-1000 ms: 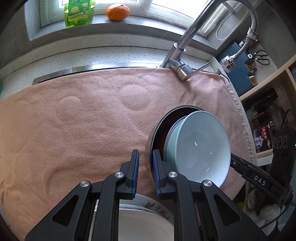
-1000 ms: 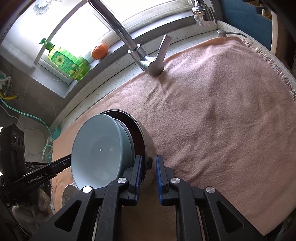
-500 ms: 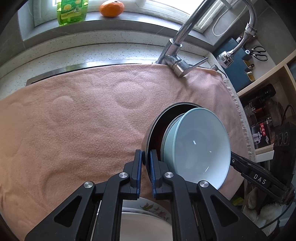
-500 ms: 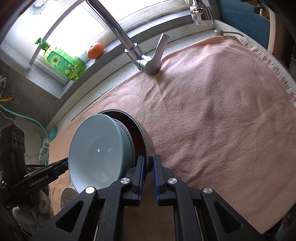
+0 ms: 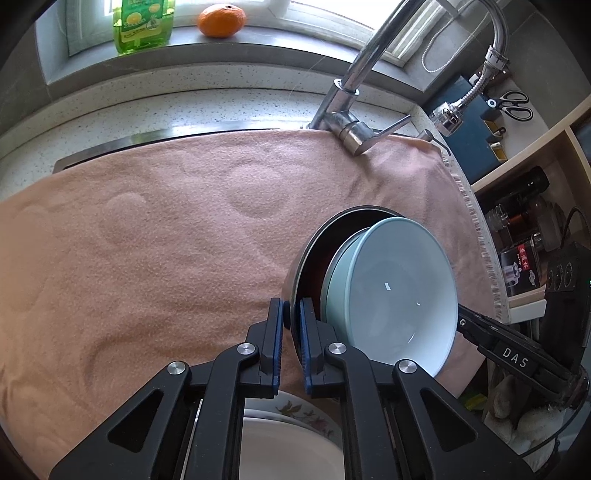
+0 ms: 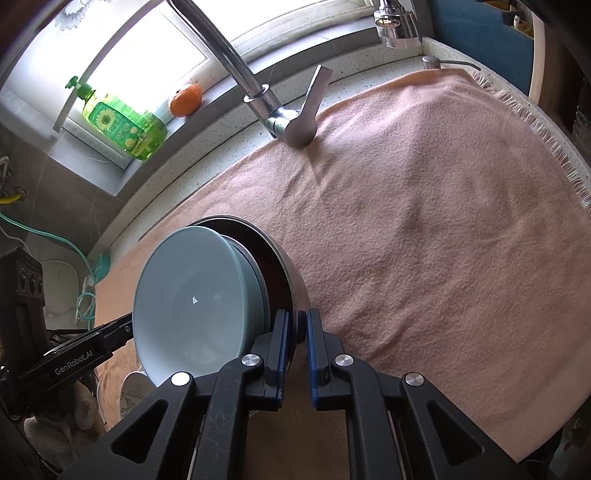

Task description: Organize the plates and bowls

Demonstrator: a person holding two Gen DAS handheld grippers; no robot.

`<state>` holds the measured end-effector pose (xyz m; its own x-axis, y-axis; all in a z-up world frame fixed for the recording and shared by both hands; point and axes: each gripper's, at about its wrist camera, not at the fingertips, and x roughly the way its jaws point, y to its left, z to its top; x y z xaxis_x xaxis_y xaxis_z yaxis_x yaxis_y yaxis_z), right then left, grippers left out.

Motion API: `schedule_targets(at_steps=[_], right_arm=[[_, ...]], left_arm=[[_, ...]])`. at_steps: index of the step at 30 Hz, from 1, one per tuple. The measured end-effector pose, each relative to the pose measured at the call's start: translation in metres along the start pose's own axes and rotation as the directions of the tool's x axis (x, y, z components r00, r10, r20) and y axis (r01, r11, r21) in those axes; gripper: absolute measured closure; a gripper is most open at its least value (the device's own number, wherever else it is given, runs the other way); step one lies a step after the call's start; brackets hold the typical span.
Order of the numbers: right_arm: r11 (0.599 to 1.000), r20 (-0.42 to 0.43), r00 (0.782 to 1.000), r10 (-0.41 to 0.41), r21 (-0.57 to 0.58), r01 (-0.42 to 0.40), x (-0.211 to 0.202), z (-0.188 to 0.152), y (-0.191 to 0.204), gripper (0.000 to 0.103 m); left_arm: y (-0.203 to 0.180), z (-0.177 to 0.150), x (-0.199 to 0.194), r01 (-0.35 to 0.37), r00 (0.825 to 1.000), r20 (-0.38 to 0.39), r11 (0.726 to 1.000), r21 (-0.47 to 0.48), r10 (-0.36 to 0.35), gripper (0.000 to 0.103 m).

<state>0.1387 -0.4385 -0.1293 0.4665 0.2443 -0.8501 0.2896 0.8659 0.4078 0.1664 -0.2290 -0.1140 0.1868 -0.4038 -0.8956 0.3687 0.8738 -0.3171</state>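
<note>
Stainless steel bowl (image 5: 301, 266) with a dark inner wall is now pinched on both sides of its rim: the left gripper (image 5: 291, 334) at the 7 o'clock edge in the left wrist view, the right gripper (image 6: 296, 341) at the 5 o'clock edge in the right wrist view. A second ago both sets of jaws stood visibly apart around the rim; half a second ago they were narrower; now each is nearly closed, with only the rim's thickness between the blue pads. Both grasps look established.

Nested inside it are two pale blue ceramic bowls (image 5: 397, 291), stacked one inside the other, so the whole set moves as one unit. The stack looks tilted, mouth turned toward the left gripper's side, and it sits over the 4 o'clock area of the pink towel (image 5: 166, 229) covering the sink. Whether the base is touching the towel cannot be told.

Judgement: the grasp phase is done, and a two-handed lift and carry comes next. Risk: the inner bowls are loose and could slide out if the tilt grows.

A floral-rimmed plate (image 5: 295, 410) with a white plate (image 5: 288, 450) on it shows just below the left gripper at 6 o'clock, a likely destination. The faucet (image 5: 347, 107) stands at 1 o'clock, the green dish soap bottle (image 5: 142, 22) and orange (image 5: 221, 20) on the sill at 11–12 o'clock, well apart.
</note>
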Motion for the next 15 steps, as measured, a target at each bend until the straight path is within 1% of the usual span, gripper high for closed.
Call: schedule_targets(at_steps=[6, 15], right_arm=[[1.0, 0.008, 1.0, 0.001, 0.01, -0.001, -0.006, 0.0, 0.001, 0.095], [1.0, 0.028, 1.0, 0.005, -0.006, -0.005, -0.023, 0.001, 0.011, 0.095]], left_arm=[[-0.002, 0.001, -0.006, 0.003, 1.0, 0.008, 1.0, 0.0, -0.003, 0.096], [-0.004, -0.001, -0.023, 0.019, 0.999, 0.033, 1.0, 0.002, -0.019, 0.096]])
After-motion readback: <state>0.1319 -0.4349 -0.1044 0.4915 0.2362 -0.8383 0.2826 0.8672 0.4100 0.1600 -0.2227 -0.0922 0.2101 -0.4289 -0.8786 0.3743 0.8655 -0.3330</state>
